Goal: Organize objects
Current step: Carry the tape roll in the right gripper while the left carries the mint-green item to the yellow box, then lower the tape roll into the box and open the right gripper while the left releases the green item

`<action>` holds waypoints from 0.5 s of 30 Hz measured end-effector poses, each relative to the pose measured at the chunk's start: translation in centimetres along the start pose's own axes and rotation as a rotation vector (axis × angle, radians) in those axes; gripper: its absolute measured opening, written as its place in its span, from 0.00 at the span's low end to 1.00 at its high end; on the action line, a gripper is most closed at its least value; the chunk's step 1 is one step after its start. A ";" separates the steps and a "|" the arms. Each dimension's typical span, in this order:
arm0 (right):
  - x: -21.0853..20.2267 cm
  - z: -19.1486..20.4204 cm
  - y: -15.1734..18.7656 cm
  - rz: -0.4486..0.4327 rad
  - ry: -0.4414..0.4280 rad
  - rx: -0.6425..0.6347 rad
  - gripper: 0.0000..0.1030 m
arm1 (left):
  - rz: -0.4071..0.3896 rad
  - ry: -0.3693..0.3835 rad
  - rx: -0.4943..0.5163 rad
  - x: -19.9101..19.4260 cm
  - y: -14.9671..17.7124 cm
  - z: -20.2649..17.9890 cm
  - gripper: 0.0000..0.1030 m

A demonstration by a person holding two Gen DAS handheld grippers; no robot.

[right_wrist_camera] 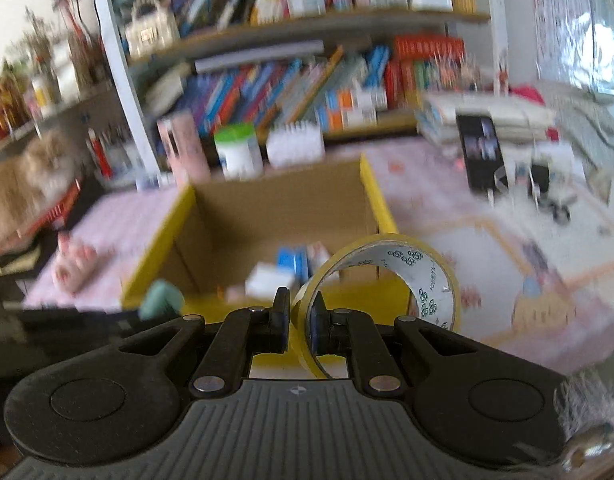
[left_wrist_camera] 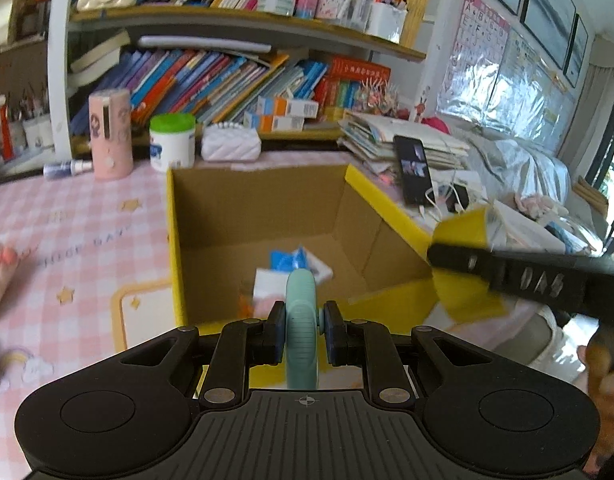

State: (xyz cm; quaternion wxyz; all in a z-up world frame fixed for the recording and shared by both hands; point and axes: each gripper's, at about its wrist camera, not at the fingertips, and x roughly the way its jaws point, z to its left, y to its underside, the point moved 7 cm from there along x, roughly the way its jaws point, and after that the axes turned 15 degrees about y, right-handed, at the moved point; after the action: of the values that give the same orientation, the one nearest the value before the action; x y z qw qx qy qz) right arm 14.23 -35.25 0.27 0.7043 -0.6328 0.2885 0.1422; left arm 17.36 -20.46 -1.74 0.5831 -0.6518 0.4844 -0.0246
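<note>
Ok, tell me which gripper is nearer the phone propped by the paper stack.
Right. The right gripper, shut on the tape roll, is at the box's phone-side corner, below the phone. The left gripper, holding the teal object, sits at the box's near edge.

left gripper point(left_wrist_camera: 305, 332) clamps teal object point(left_wrist_camera: 301, 320) | above open yellow box point(left_wrist_camera: 175, 240)

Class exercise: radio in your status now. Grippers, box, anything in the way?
Left gripper shut on teal disc. Right gripper shut on tape roll. Box open ahead, packets inside. Nothing blocking.
</note>
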 end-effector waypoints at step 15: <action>7.9 4.5 -7.5 -0.018 -0.208 -0.130 0.09 | 0.095 -0.177 -0.032 6.2 -1.6 4.2 0.17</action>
State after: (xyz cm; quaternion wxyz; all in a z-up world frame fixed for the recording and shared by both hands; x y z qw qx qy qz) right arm 25.75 -33.36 1.91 0.6892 -0.6616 0.1984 0.2189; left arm 24.10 -21.68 -5.08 0.6137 -0.6368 0.4618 0.0683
